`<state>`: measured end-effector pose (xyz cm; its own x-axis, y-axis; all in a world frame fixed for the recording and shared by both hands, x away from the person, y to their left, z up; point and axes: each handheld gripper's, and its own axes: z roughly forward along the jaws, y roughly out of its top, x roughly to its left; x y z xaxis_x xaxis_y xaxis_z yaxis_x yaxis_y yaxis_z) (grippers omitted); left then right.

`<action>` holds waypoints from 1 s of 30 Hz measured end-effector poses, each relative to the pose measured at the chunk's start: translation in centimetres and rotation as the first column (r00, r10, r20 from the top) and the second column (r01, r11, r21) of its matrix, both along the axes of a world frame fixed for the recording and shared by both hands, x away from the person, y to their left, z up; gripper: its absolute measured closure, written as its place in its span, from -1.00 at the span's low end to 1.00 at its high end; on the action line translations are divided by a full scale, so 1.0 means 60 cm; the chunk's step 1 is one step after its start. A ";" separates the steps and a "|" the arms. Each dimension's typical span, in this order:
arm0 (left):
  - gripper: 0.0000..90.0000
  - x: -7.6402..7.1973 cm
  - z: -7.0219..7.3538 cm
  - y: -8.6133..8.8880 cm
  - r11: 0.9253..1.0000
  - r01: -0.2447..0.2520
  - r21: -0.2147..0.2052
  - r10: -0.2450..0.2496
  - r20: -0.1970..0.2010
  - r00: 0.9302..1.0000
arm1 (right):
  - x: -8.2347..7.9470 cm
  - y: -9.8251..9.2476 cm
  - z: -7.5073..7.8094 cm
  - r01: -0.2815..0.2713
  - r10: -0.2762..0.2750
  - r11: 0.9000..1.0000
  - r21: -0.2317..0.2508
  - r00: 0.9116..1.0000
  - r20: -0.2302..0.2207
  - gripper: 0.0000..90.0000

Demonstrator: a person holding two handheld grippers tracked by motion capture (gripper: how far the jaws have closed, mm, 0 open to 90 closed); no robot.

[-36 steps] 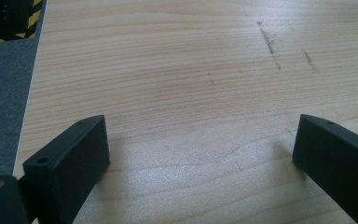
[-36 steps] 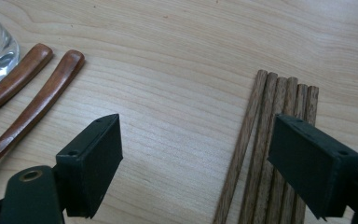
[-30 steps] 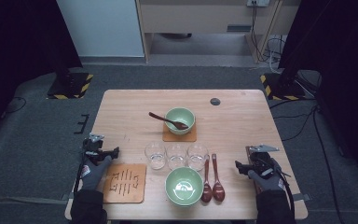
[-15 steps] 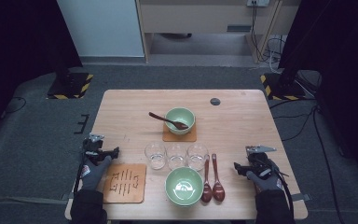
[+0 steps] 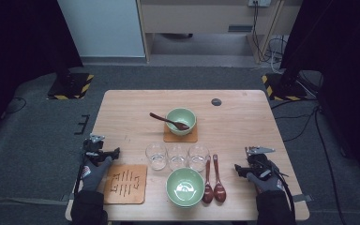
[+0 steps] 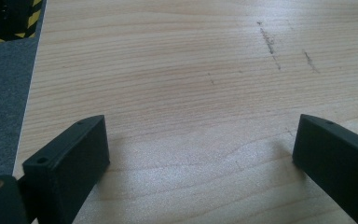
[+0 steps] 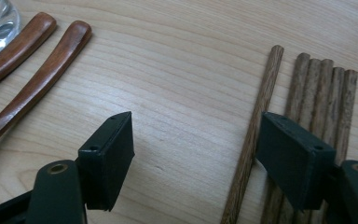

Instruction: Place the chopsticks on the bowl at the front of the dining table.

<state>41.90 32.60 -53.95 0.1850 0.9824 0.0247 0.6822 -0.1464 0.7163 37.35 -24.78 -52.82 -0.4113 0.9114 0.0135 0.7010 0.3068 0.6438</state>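
My right gripper rests low over the table's right front, by a bundle of several dark wooden chopsticks. Its jaws have just been closing. One chopstick lies between them, close to the right jaw, and neither pad presses on it. The others run under and past that jaw. Two brown wooden spoons lie to the left. My left gripper hovers at the table's left front, jaws wide open over bare wood.
Three empty glasses stand in a row mid-table, with a green bowl in front. A second green bowl holding a spoon sits on a coaster. A slotted wooden mat lies at front left.
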 end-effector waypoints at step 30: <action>-0.94 0.000 0.000 0.000 1.000 0.000 -0.001 0.000 -0.001 1.000 | -0.019 0.004 0.006 -0.037 0.037 0.998 -0.050 0.999 0.003 0.42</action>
<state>41.90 32.61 -53.95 0.1847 0.9825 0.0236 0.6827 -0.1455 0.7161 36.21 -24.52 -52.48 -0.4448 0.8950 -0.0329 0.6862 0.3642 0.6297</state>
